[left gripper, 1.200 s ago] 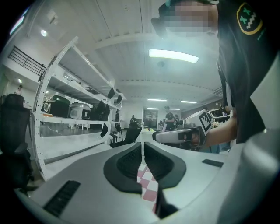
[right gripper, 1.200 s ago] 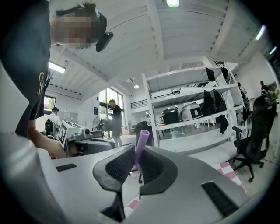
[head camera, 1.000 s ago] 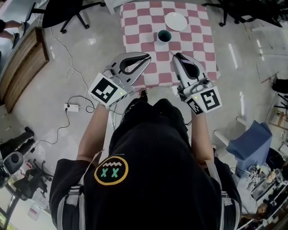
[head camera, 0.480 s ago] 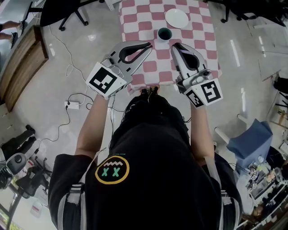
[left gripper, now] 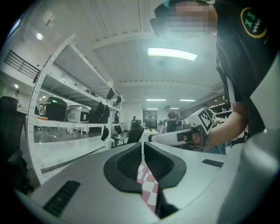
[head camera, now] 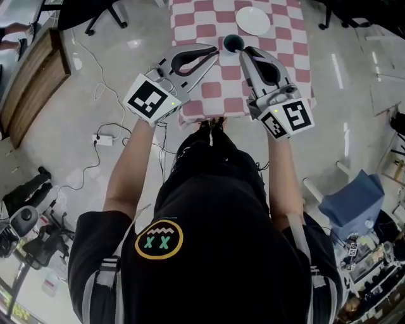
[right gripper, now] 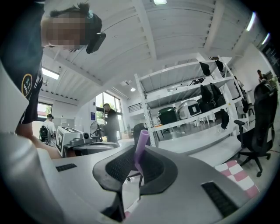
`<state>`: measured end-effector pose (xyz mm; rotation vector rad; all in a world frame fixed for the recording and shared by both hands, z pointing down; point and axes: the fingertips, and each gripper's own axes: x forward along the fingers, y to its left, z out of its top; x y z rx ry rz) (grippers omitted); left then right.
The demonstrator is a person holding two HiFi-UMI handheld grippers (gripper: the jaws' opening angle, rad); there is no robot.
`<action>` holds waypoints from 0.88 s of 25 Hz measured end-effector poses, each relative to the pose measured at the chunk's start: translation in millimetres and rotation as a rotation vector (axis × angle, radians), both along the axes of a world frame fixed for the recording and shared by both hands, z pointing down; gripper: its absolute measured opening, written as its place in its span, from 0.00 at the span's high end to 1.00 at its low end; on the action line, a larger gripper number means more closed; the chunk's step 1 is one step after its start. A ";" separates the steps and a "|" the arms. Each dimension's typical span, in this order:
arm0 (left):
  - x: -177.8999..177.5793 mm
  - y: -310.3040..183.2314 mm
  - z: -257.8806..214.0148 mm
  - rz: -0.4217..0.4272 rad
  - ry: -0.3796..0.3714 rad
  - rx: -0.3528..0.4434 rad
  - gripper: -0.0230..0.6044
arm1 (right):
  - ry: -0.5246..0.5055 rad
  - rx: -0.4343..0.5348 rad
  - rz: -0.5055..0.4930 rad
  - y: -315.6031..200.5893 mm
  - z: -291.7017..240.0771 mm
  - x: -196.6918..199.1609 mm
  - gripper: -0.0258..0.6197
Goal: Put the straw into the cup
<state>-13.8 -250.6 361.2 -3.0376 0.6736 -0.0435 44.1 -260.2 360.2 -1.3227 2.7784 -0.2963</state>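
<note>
Right gripper view: straw (right gripper: 141,143) pinched upright between right gripper (right gripper: 138,154) fingers (right gripper: 120,164).

— How much of the cup (head camera: 231,42) is seen from the head view?
— Only the rim and dark inside. Its sides are partly covered by the tips of the left gripper (head camera: 215,50) and the right gripper (head camera: 244,54). The table (head camera: 209,19) is cut off at its far end by the picture's edge.
— And the straw (right gripper: 141,151)?
— Its lower length is hidden between the right gripper's pads. From the head view it cannot be made out. In the left gripper view the table is seen only as a checked sliver between the jaws.
</note>
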 end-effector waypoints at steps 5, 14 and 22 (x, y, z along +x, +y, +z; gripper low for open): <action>4.6 -11.3 3.9 -0.012 -0.001 0.014 0.91 | 0.009 -0.008 -0.011 -9.5 11.9 1.4 0.87; 16.7 -26.5 25.5 -0.002 -0.012 -0.014 0.91 | 0.000 -0.049 -0.004 -29.4 44.6 11.5 0.87; 26.4 -45.9 56.0 0.005 -0.049 -0.042 0.91 | -0.027 -0.104 0.008 -53.6 81.0 20.2 0.87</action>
